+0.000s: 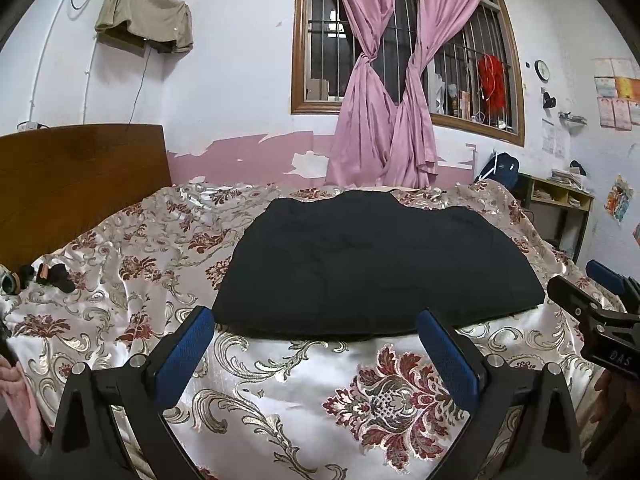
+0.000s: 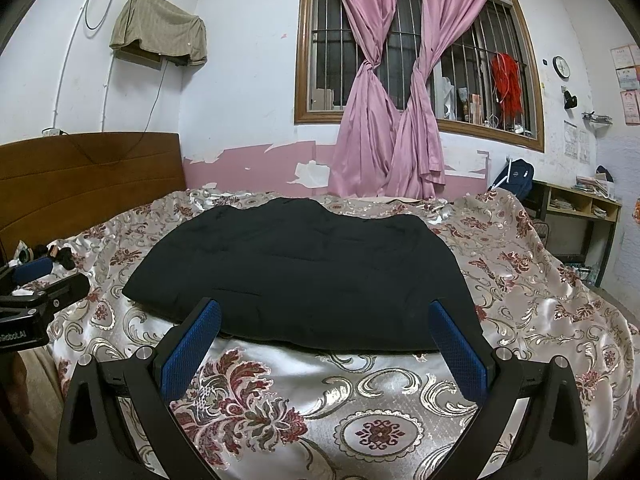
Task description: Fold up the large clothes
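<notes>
while the black garment (image 1: 380, 264) lies folded flat in the middle of the bed (image 1: 280, 392), on the floral bedspread, we hold both grippers just short of its near edge. our left gripper (image 1: 316, 320) has its blue pads apart and empty; our right gripper (image 2: 326, 316) is likewise spread, gripping nothing. pink curtains (image 2: 392, 80) hang behind.

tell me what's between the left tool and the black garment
Only bare bedspread: the left tool hangs open just short of the black garment, nothing lying between. The left wrist view shows it.
</notes>
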`<state>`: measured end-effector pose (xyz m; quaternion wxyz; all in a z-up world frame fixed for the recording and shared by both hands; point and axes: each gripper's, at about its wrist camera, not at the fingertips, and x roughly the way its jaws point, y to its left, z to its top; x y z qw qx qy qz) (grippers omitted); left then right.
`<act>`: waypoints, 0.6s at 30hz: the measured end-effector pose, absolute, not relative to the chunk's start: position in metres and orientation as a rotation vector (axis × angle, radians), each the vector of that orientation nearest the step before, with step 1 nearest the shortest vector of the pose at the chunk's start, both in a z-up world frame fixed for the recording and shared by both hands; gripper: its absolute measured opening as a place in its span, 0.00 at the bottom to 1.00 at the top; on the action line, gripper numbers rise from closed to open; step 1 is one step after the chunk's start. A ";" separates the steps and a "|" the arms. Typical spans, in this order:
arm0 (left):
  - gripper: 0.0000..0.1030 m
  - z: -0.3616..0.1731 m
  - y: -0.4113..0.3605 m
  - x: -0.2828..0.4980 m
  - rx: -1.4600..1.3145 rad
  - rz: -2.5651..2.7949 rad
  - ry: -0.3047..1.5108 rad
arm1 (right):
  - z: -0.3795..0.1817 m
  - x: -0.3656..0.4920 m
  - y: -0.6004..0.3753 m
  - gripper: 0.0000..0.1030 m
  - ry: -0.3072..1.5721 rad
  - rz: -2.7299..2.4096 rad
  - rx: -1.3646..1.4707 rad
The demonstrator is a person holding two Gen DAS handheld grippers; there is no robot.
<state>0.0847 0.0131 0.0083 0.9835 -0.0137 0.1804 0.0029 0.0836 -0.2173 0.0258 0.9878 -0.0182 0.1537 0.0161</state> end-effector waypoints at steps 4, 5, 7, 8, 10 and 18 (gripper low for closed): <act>1.00 0.009 0.016 0.084 -0.026 0.001 0.360 | 0.026 0.084 -0.217 0.99 0.309 0.033 -0.039; 1.00 0.009 0.016 0.084 -0.025 0.000 0.360 | 0.027 0.083 -0.217 0.99 0.308 0.033 -0.038; 1.00 0.009 0.016 0.084 -0.023 0.001 0.359 | 0.026 0.083 -0.216 0.98 0.308 0.032 -0.038; 1.00 0.009 0.016 0.084 -0.022 0.001 0.357 | 0.026 0.083 -0.216 0.98 0.309 0.032 -0.038; 1.00 0.009 0.016 0.084 -0.023 -0.002 0.358 | 0.026 0.083 -0.216 0.98 0.309 0.032 -0.037; 1.00 0.009 0.015 0.084 -0.021 0.001 0.356 | 0.026 0.083 -0.217 0.98 0.308 0.032 -0.037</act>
